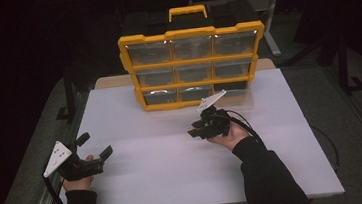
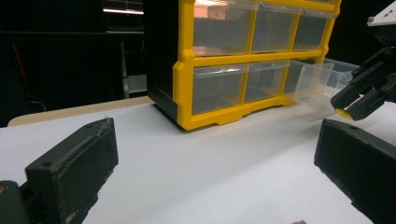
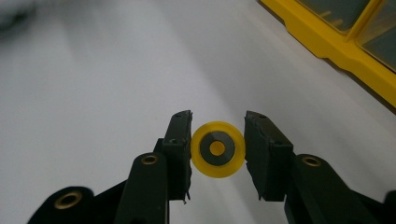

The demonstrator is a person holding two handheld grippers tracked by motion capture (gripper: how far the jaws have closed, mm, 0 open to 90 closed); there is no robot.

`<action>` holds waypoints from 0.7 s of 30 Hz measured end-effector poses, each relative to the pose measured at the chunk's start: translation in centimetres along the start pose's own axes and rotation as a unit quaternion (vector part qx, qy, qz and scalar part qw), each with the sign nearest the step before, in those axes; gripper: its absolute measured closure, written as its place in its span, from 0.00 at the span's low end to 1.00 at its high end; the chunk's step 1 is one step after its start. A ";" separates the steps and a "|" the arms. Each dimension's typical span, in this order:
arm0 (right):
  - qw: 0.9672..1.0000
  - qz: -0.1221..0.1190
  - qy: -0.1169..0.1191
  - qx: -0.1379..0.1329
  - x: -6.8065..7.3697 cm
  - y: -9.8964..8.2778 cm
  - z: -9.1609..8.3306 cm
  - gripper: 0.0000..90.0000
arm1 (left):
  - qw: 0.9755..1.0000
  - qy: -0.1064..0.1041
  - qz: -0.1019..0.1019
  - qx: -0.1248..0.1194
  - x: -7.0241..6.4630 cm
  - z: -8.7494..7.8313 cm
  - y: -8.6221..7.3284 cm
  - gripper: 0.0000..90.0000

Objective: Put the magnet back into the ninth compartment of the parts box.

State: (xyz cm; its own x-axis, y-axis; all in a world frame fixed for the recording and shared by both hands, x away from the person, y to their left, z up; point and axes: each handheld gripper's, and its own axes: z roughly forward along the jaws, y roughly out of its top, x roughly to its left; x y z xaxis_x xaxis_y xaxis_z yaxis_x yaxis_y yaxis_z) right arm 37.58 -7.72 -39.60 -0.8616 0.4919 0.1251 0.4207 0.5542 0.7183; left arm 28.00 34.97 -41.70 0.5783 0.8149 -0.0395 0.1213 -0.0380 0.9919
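Observation:
A small yellow disc point(image 3: 217, 149) with a dark ring and a yellow centre sits between the two black jaws of my right gripper point(image 3: 217, 142), which is shut on it above the white table point(image 1: 175, 168). In the high view that right gripper point(image 1: 195, 130) hovers just in front of the yellow drawer cabinet point(image 1: 192, 60), near its pulled-out clear bottom-right drawer point(image 1: 236, 96). From the left gripper view, the right gripper point(image 2: 348, 105) shows a yellow bit point(image 2: 344, 113) at its tips beside the open drawer point(image 2: 322, 79). My left gripper point(image 1: 95, 144) rests open and empty at the table's left.
The cabinet point(image 2: 187, 70) stands upright at the back of the table with several clear drawers and a yellow carry handle point(image 1: 188, 12). Its yellow base point(image 3: 336, 51) lies to the right of the right gripper. Dark floor and table legs surround the white top.

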 end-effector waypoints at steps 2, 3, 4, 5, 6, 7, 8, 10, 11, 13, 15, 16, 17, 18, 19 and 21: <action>1.000 0.001 -0.001 -0.001 -0.1 0.0 -0.1 0.68 | 1.000 0.000 0.000 -0.001 0.0 0.0 0.0 0.00; 1.000 0.001 -0.002 -0.002 -0.1 0.0 -0.2 0.68 | 1.000 0.001 0.000 -0.001 0.0 0.0 0.0 0.00; 1.000 0.001 -0.003 -0.002 -0.1 0.0 -0.3 0.68 | 1.000 0.001 0.000 -0.001 0.0 0.0 0.0 0.00; 1.000 0.002 -0.003 -0.004 -0.2 0.0 -0.4 0.68 | 1.000 0.001 0.000 -0.001 0.0 0.0 0.0 0.00; 1.000 0.002 -0.004 -0.005 -0.2 0.0 -0.5 0.68 | 1.000 0.001 0.000 -0.001 0.0 0.0 0.0 0.00; 1.000 0.002 -0.004 -0.005 -0.2 0.0 -0.5 0.68 | 1.000 0.001 -0.001 -0.001 0.0 0.0 0.0 0.00; 1.000 0.003 -0.005 -0.005 -0.2 0.0 -0.6 0.68 | 1.000 0.001 0.000 -0.001 0.0 0.0 0.0 0.00; 1.000 0.002 -0.005 -0.008 -0.3 -0.1 -0.7 0.68 | 1.000 0.001 0.000 -0.001 0.0 0.0 0.0 0.00; 1.000 0.004 -0.006 -0.007 -0.3 -0.1 -0.8 0.68 | 1.000 0.001 0.000 -0.001 0.0 0.0 0.0 0.00; 1.000 0.005 -0.007 -0.011 -0.4 -0.1 -1.0 0.68 | 1.000 0.002 0.000 -0.001 0.0 0.0 0.0 0.00; 1.000 0.007 -0.008 -0.014 -0.4 -0.1 -1.2 0.68 | 1.000 0.002 0.001 -0.002 0.0 -0.1 0.0 0.00; 1.000 0.007 -0.008 -0.015 -0.4 -0.1 -1.3 0.68 | 1.000 0.002 0.002 -0.002 0.0 -0.1 0.0 0.00; 1.000 0.007 -0.010 -0.016 -0.5 -0.1 -1.4 0.68 | 1.000 0.002 0.001 -0.002 0.0 -0.1 0.0 0.00; 1.000 0.007 -0.010 -0.017 -0.6 -0.1 -1.5 0.68 | 1.000 0.002 0.002 -0.002 0.0 0.0 0.0 0.00; 1.000 0.008 -0.010 -0.018 -0.6 -0.1 -1.5 0.68 | 1.000 0.002 0.001 -0.001 0.0 0.0 0.0 0.00; 1.000 0.008 -0.011 -0.019 -0.7 -0.1 -1.7 0.68 | 1.000 0.002 0.002 -0.002 0.0 0.0 0.0 0.00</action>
State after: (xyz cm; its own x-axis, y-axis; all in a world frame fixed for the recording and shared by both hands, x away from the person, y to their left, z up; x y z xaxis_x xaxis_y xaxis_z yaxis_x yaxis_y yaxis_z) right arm 37.63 -9.28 -38.60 -0.8476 0.5164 0.1219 0.4234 0.5198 0.7420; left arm 27.95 34.98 -41.70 0.5752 0.8173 -0.0356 0.1167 -0.0389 0.9924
